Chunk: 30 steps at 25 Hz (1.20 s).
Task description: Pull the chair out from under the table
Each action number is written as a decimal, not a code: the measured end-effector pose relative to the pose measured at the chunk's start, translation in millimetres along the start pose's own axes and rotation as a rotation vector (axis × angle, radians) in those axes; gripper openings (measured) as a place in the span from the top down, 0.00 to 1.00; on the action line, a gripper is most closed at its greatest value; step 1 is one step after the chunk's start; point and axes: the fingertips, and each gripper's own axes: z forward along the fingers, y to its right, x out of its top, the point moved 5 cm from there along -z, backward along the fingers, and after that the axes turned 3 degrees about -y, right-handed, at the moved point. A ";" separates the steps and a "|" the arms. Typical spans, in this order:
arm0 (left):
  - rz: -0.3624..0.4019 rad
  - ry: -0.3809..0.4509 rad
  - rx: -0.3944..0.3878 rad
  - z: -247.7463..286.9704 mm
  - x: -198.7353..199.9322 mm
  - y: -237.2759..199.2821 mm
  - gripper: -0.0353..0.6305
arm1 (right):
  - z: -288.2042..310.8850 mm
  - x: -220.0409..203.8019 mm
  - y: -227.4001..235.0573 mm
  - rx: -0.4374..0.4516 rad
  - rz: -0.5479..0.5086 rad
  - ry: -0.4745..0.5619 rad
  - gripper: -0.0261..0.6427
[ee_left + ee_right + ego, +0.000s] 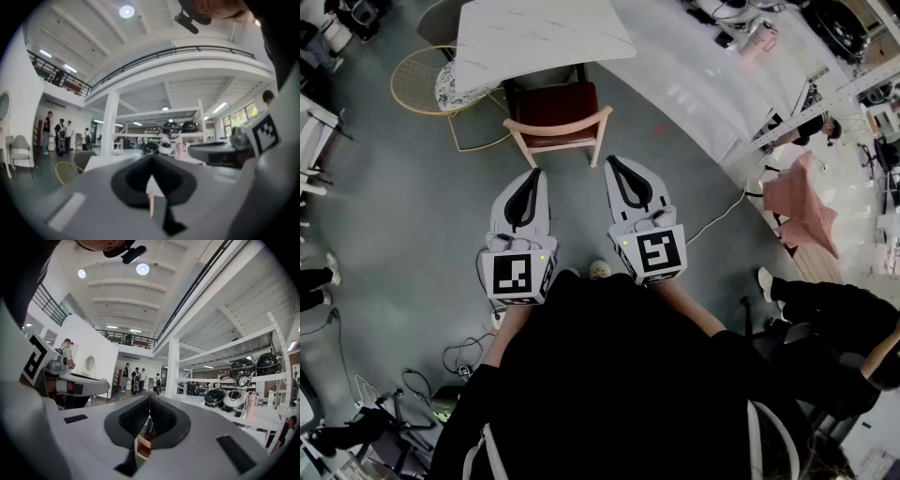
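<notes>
A wooden chair (557, 125) with a dark red seat stands tucked partly under the white marble table (534, 37) ahead of me. Its curved backrest rail faces me. My left gripper (534, 172) is held level just short of the chair's left rear leg, jaws shut on nothing. My right gripper (610, 161) is level beside the chair's right rear leg, jaws also shut and empty. Through the right gripper's (150, 401) jaw gap a sliver of the chair (143, 444) shows. The left gripper (151, 165) points at the table (101, 161).
A round wire-frame chair (427, 80) stands left of the table. A long white counter (712, 75) runs along the right, with a pink cloth (802, 202) draped near it. Cables (717, 217) trail on the grey floor. A seated person's legs (825, 305) are at the right.
</notes>
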 end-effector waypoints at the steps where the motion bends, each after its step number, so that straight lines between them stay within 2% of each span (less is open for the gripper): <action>1: 0.002 0.001 -0.002 0.7 -0.1 -1.3 0.94 | 1.9 3.8 0.4 -0.006 -0.002 -0.002 0.93; 12: -0.007 -0.012 -0.023 0.6 -15.2 -24.6 0.94 | 13.2 -1.3 -10.9 -0.038 0.010 0.000 0.93; 18: -0.005 -0.021 -0.041 15.1 -25.7 -37.7 0.94 | 27.9 -14.4 -1.2 -0.058 0.022 -0.012 0.93; 24: -0.009 -0.022 -0.030 51.7 -41.4 -58.1 0.94 | 67.3 -28.1 17.4 -0.053 0.008 -0.003 0.93; 30: -0.009 -0.025 -0.012 119.8 -47.8 -85.7 0.94 | 135.0 -39.1 51.3 -0.012 -0.020 -0.026 0.93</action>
